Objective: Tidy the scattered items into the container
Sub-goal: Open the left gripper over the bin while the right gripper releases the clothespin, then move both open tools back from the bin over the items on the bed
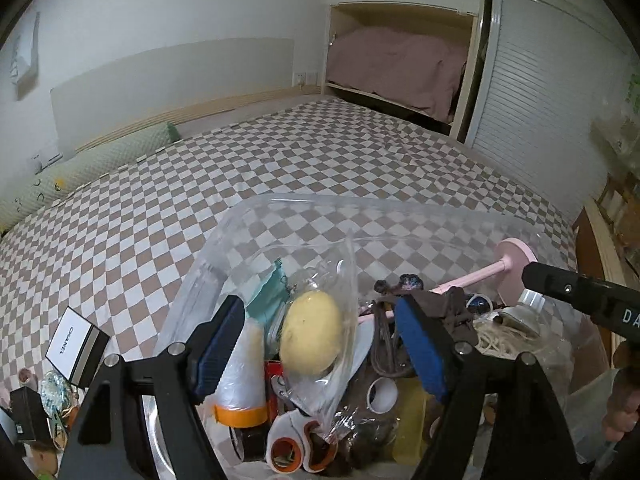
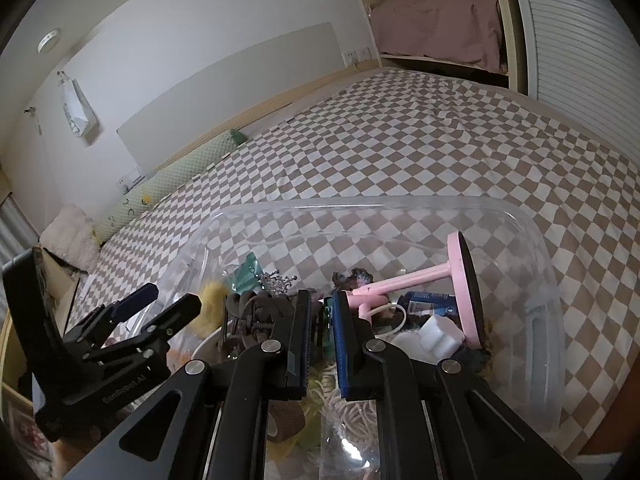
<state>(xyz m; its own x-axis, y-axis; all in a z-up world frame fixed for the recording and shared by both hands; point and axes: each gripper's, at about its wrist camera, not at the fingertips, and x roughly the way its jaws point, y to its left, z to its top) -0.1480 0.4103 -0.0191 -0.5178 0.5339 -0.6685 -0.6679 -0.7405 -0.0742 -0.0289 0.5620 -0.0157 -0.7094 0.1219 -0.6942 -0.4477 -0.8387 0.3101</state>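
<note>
Two grippers are seen over a clear plastic bin (image 1: 400,204) on the checkered bed (image 1: 280,152). Left gripper (image 1: 320,340) is spread wide, lower centre of its view, pads off a clear bag holding a yellow lump (image 1: 312,336), which sits in the bin among scissors (image 1: 296,444) and clutter. Right gripper (image 2: 322,344) is clenched, nothing seen gripped, just above the bin's near rim. A pink stand (image 2: 460,288) leans toward the right wall. Bedspread beyond the far rim is bare. A white box (image 1: 76,344) lies outside, lower left.
</note>
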